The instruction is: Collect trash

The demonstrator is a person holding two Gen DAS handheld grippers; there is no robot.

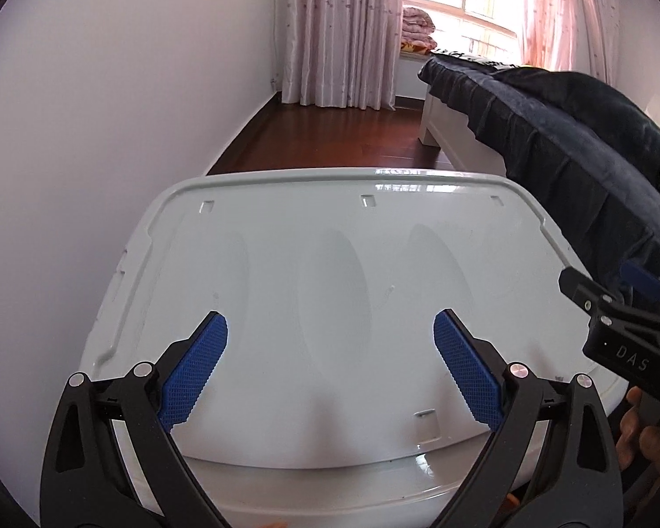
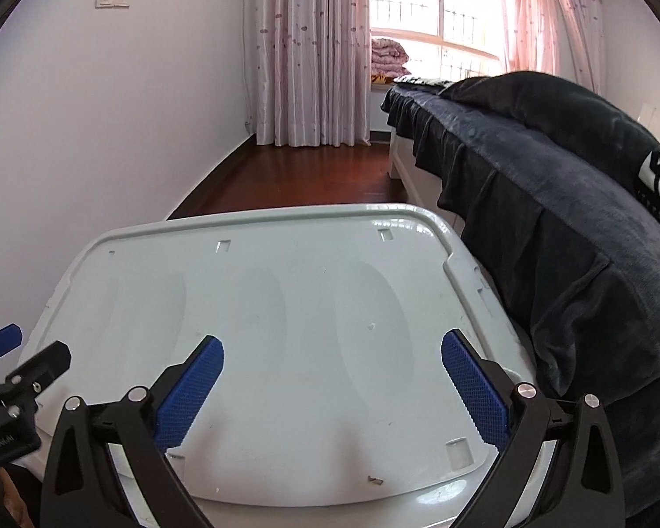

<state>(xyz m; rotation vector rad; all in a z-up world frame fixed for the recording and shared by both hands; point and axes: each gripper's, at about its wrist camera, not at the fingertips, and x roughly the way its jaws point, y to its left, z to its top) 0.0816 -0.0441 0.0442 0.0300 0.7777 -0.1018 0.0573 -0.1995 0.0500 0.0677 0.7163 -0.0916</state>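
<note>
A glossy white plastic lid [image 1: 330, 229] [image 2: 286, 273] lies flat on a white container and fills the lower half of both views. My left gripper [image 1: 330, 321] hovers over the lid's near part, open, with nothing between its blue pads. My right gripper [image 2: 334, 339] is open over the same lid and also holds nothing. Each gripper shows at the edge of the other's view: the right gripper [image 1: 616, 303] on the right, the left gripper [image 2: 22, 365] on the left. A tiny dark scrap [image 2: 376, 479] lies near the lid's front edge.
A bed with a dark blue cover [image 1: 550, 141] [image 2: 550, 202] stands close along the lid's right side. A white wall [image 1: 110, 110] is on the left. Dark wooden floor [image 2: 308, 176] runs back to pink curtains [image 2: 312, 44] and a bright window. A hand [image 1: 638, 431] shows at the right edge.
</note>
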